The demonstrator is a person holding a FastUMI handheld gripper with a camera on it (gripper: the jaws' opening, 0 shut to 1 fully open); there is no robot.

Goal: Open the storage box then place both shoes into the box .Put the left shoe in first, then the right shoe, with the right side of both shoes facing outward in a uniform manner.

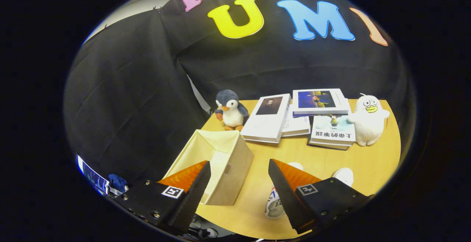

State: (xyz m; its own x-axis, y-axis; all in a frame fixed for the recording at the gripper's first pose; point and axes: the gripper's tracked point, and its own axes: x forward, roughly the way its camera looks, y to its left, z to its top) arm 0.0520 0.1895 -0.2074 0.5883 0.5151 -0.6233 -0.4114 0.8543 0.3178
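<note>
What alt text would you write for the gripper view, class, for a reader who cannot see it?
The gripper is open above a wooden table, with an open beige storage box between its fingers and white shoes behind one finger. Beyond lie books, a penguin plush and a white duck plush.

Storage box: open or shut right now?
Open: the storage box shows bare inner walls, no lid on top. Gripper jaws spread, holding nothing.

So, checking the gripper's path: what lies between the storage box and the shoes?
In the gripper view, only bare table between storage box and shoes; open gripper above.
</note>
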